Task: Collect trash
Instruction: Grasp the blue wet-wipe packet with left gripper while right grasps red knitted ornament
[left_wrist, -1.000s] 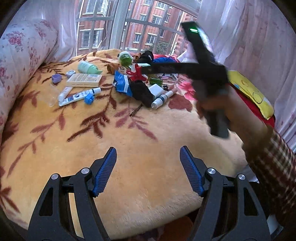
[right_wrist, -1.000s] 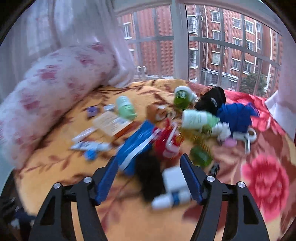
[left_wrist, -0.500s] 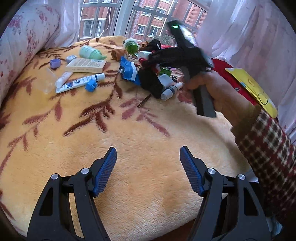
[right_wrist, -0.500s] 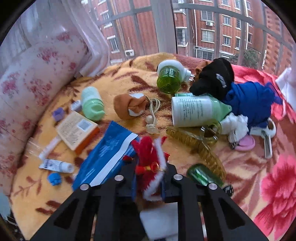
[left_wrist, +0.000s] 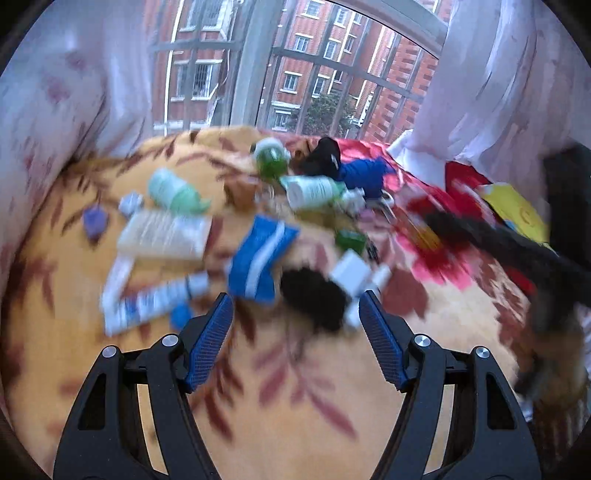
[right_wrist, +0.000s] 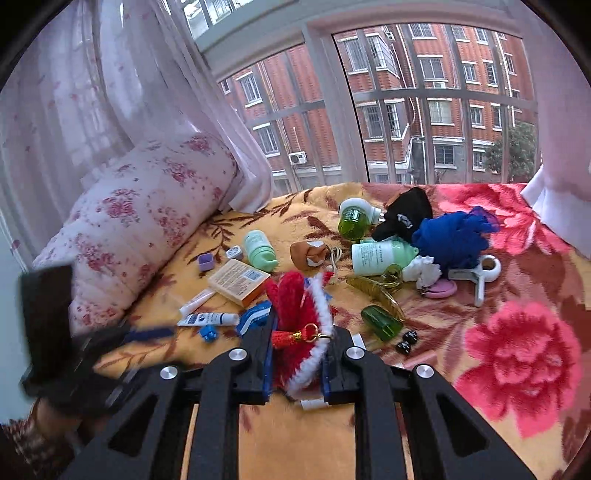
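Observation:
My right gripper is shut on a red plush ornament with white trim and holds it lifted above the blanket. My left gripper is open and empty, low over the blanket, facing a blue packet and a black fuzzy item. That view is blurred by motion. The litter pile lies on the yellow floral blanket: a blue packet, a white tube, an orange-edged box, green bottles.
A floral bolster pillow lies along the left. A window and sheer curtains stand behind the bed. A blue cloth, a black cloth, a white opener and a green cap lie to the right.
My right gripper closed on the red ornament and lifted it off the pile, pulling back. My left gripper moved forward toward the pile of items.

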